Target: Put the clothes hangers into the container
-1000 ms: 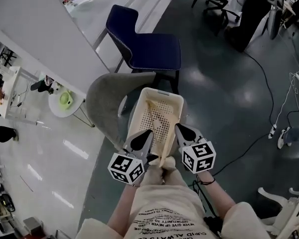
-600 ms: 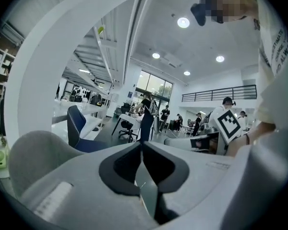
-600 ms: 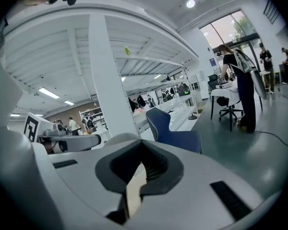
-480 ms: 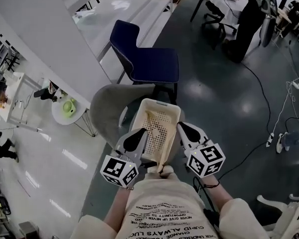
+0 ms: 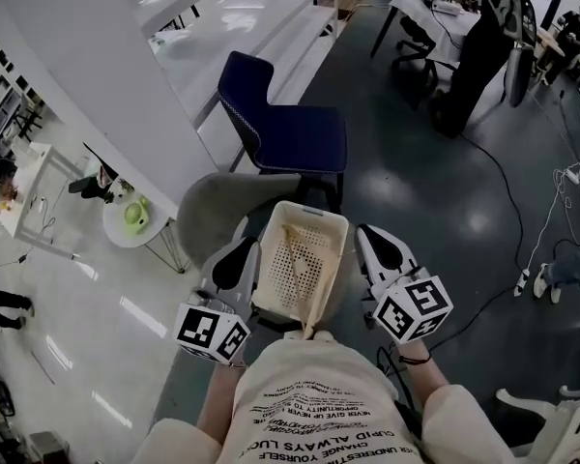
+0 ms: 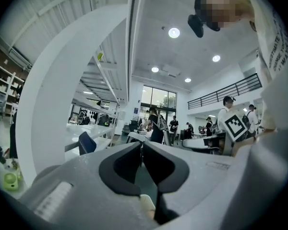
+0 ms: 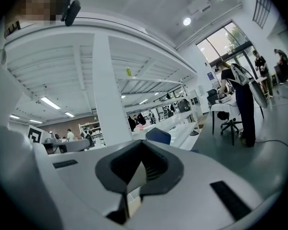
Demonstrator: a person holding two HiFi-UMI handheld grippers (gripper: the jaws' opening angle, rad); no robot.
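A cream perforated basket (image 5: 305, 211) hangs in front of the person's body, above a grey chair. A pale hanger shape (image 5: 288, 236) lies inside it, and its outline is hard to make out. My left gripper (image 5: 240, 251) sits along the basket's left side and my right gripper (image 5: 370, 235) along its right side. In the left gripper view the jaws of the left gripper (image 6: 143, 147) meet at the tips, with a cream piece of the basket (image 6: 146, 204) caught low between them. In the right gripper view the right gripper (image 7: 142, 148) is shut on a thin cream edge of the basket (image 7: 134, 177).
A navy chair (image 5: 290, 129) stands ahead by a long white table (image 5: 222, 27). The rounded grey chair (image 5: 208, 206) is just below the basket. A small round table (image 5: 126, 222) is at the left. Cables (image 5: 551, 249) trail on the dark floor at the right. People stand far off.
The two grippers have drawn a little further apart, and the left marker cube has sunk toward the lower left. The basket stays between them while the view tips forward.
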